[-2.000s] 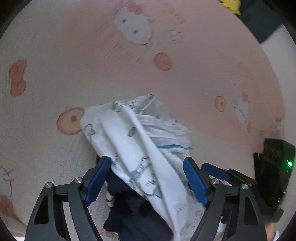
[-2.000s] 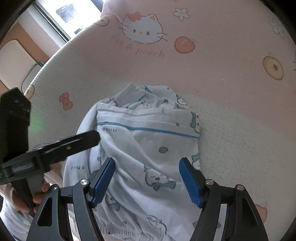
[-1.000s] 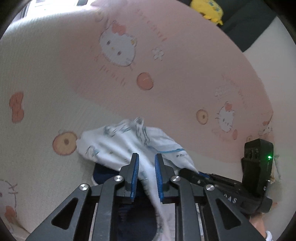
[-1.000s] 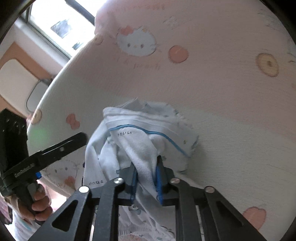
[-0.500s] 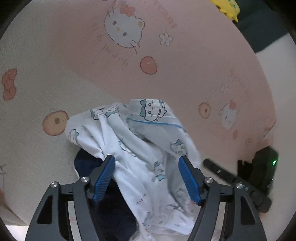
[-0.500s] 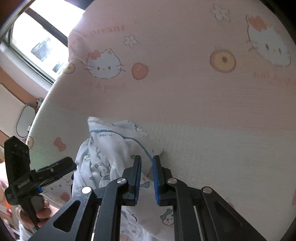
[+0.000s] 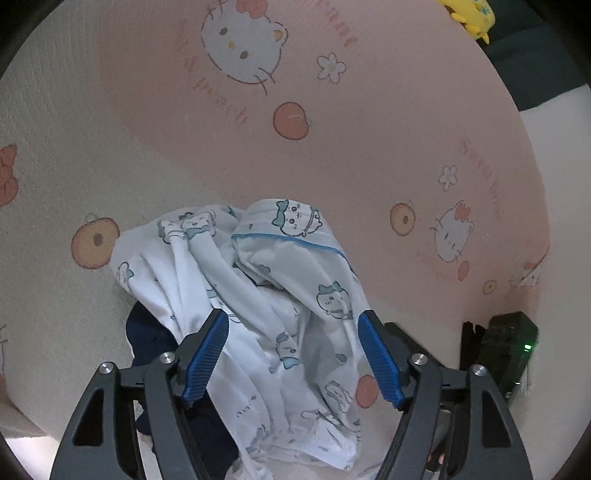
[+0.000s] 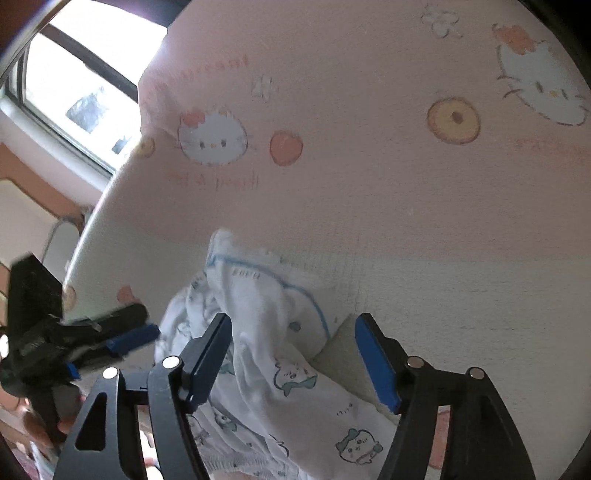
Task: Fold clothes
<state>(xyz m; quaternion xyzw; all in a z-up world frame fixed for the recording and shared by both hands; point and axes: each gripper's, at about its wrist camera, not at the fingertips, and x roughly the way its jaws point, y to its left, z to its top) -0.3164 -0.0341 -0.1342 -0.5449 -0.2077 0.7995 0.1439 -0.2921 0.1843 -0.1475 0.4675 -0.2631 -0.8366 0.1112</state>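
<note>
A white garment printed with small blue cartoon animals lies crumpled on a pink and cream cartoon-cat bedsheet. Part of it covers a dark navy garment. My left gripper hangs over the pile, jaws opening, cloth lying loose below the blue pads and not pinched. In the right wrist view the same white garment shows its blue-piped edge. My right gripper is over it, jaws opening, and the fabric drapes between the fingers without being pressed.
The bedsheet spreads wide beyond the pile. A window is at the far left of the right wrist view. A yellow plush toy lies at the bed's far edge. The other gripper's black body stands close on the right.
Both grippers were shut on folds of the white garment a second ago and have let go, left first, then right. The garment has dropped back into a loose heap.
</note>
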